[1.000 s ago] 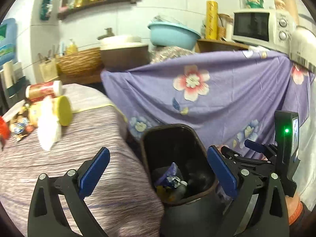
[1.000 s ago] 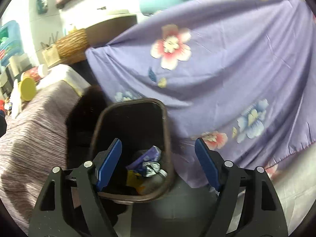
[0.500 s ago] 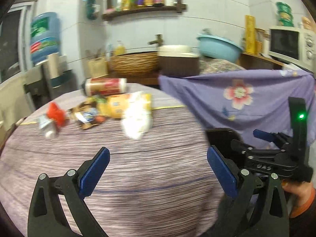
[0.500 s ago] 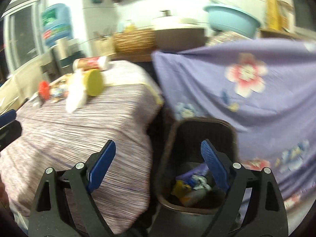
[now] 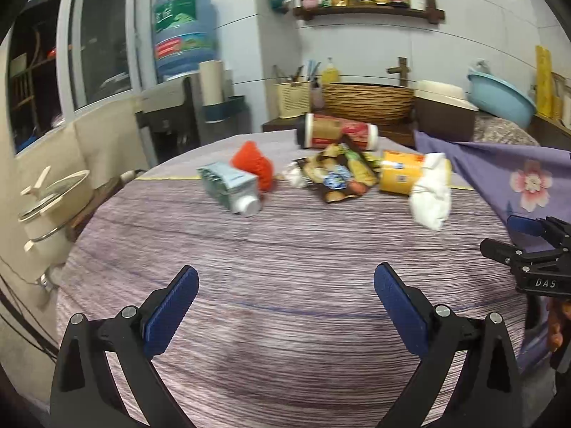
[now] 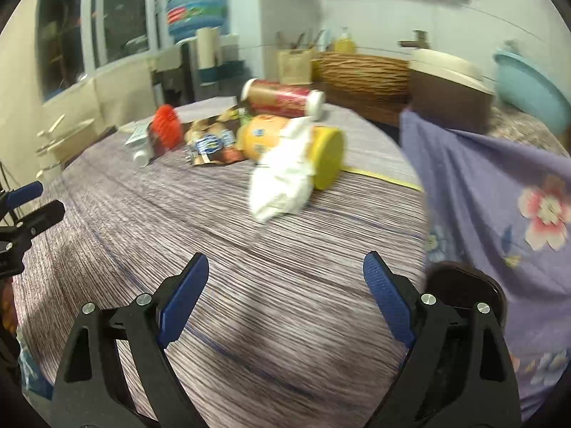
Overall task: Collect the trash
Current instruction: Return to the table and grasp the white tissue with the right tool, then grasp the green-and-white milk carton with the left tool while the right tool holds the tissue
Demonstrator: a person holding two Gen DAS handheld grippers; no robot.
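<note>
Trash lies at the far side of the striped table (image 5: 285,285): a crumpled white tissue (image 5: 430,196), a yellow cup (image 5: 399,176), a snack wrapper (image 5: 339,176), a red crumpled piece (image 5: 255,166), a grey-blue carton (image 5: 230,187) and a red-and-brown tube (image 5: 337,132). My left gripper (image 5: 285,306) is open and empty over the near table. My right gripper (image 6: 285,296) is open and empty; the tissue (image 6: 282,178) and cup (image 6: 321,157) lie ahead of it. The dark bin rim (image 6: 464,285) shows by its right finger.
A purple flowered cloth (image 5: 517,171) hangs to the right of the table. Behind stand a wicker basket (image 5: 367,98), a brown box (image 5: 444,114), a blue basin (image 5: 499,96) and a water dispenser (image 5: 183,35). A pot with lid (image 5: 53,196) is on the left.
Both grippers have swung left and up from above the bin to over the table. The trash pile is now ahead of them; the bin has dropped to the right edge.
</note>
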